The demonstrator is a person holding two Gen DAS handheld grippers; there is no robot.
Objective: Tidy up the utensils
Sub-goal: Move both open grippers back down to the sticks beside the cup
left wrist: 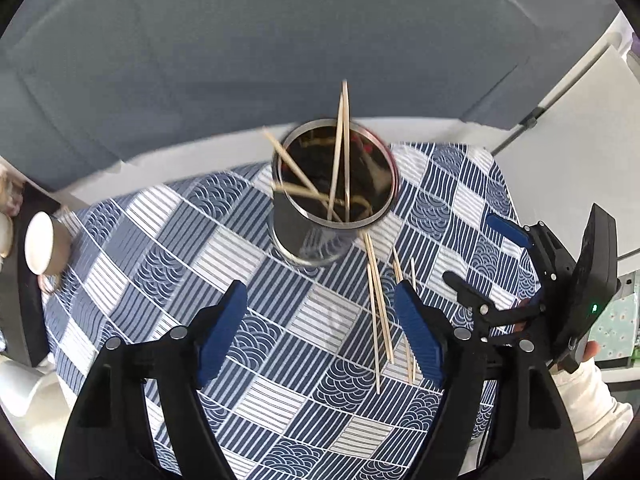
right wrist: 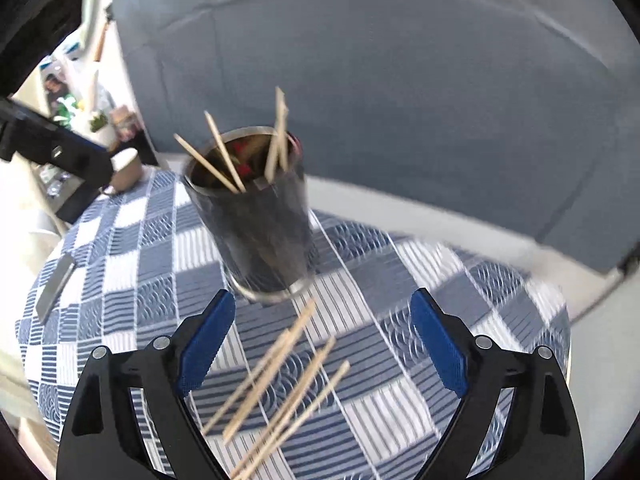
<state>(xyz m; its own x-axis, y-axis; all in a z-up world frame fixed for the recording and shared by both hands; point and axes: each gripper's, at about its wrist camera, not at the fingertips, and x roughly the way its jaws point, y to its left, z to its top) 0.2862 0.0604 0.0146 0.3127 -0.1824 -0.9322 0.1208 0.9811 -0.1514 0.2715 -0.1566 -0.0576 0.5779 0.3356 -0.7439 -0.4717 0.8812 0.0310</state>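
Both your grippers are spread and empty: left gripper (left wrist: 320,332), right gripper (right wrist: 324,344). Four chopsticks stand in the steel cup (left wrist: 334,196); loose chopsticks (right wrist: 280,384) lie on the checked cloth (left wrist: 168,240) just in front of the cup, probably next for pickup.

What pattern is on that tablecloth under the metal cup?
Blue-and-white checks of stripes and wave scales on the tablecloth; clearest in the left wrist view.
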